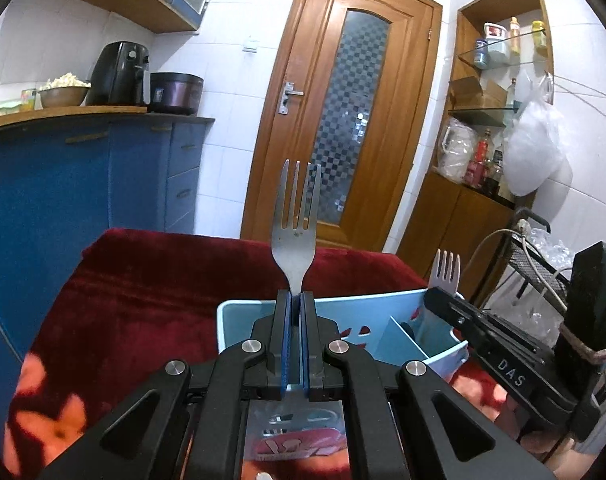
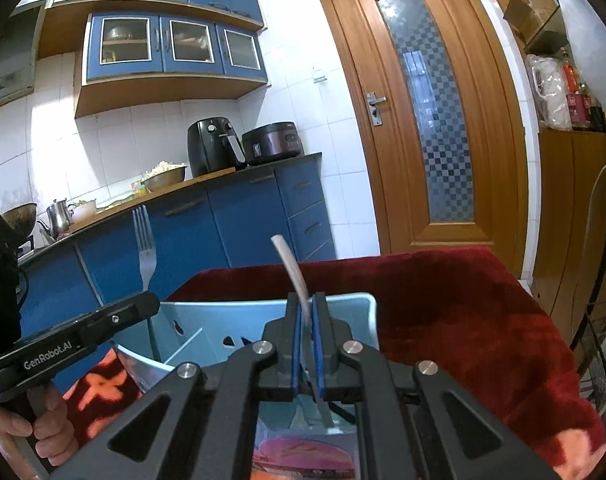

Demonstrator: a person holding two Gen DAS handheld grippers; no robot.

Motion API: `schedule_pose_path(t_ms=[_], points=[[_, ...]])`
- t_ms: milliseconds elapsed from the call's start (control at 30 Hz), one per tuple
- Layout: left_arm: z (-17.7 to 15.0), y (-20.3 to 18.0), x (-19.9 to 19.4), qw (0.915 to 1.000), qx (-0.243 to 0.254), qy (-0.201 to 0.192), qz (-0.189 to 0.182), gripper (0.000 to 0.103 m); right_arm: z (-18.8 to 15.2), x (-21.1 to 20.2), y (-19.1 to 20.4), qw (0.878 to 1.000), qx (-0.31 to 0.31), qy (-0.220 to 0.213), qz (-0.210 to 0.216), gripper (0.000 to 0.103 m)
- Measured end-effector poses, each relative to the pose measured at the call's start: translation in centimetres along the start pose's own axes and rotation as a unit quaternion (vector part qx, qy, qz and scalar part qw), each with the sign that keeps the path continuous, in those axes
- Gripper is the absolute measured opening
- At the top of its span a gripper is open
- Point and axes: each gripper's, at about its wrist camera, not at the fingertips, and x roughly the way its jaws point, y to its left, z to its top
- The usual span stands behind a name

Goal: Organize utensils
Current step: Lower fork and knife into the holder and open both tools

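Note:
My left gripper (image 1: 296, 296) is shut on the neck of a steel fork (image 1: 296, 216), whose tines point up. It hovers over a light blue utensil caddy (image 1: 363, 312) with an inner divider (image 1: 407, 340). My right gripper (image 2: 306, 300) is shut on a second, paler fork (image 2: 291, 264), seen edge-on in its own view, above the same caddy (image 2: 223, 320). The left wrist view shows the right gripper (image 1: 443, 292) and its fork (image 1: 447, 270) at the caddy's right end. From the right wrist, the left gripper (image 2: 151, 304) and steel fork (image 2: 145, 248) are at the left end.
The caddy stands on a dark red blanket (image 1: 143, 300) with orange flowers that covers the table. A person's hand (image 2: 47, 432) holds the left gripper's handle. Blue cabinets (image 2: 223, 232), a wooden door (image 1: 343, 120) and a wire rack with cables (image 1: 543, 264) lie beyond.

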Motion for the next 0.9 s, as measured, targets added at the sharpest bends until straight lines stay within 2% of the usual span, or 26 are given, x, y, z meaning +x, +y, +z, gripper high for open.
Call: schedule_pose_path(t_ms=[433,500,533,567,700,767,900], points=[[-0.2,-0.3,-1.0,0.9999,-0.001,0.008,0.006,0.005,-0.3,-0.2,-0.2,1.000,0.005,0.013,-0.008,0.007],[-0.1,-0.2,-1.2,0.9999,-0.008,0.011,0.004,0.012,-0.2,-0.4,-0.1,1.000,0.003,0.012,-0.007,0.012],[0.0,-0.2,-1.3,0.9999,-0.010,0.011,0.003,0.018,-0.1,-0.7,0.0,1.000,0.001,0.011,-0.007,0.017],[0.0,-0.1,-1.6,0.9999,-0.014,0.010,0.002,0.020,-0.1,-0.7,0.0,1.000,0.000,0.010,-0.008,0.022],[0.1,-0.1,-2.1,0.9997,-0.019,0.017,0.001,0.021,0.0,-1.6,-0.1,1.000,0.003,0.004,-0.007,0.025],[0.1,-0.1,-2.4,0.9996,-0.021,0.020,-0.001,0.023,0.2,-2.2,0.0,1.000,0.005,-0.001,-0.007,0.031],[0.2,-0.2,-3.7,0.9994,-0.022,0.025,-0.006,0.025,0.7,-3.6,0.0,1.000,0.011,-0.010,-0.005,0.032]])
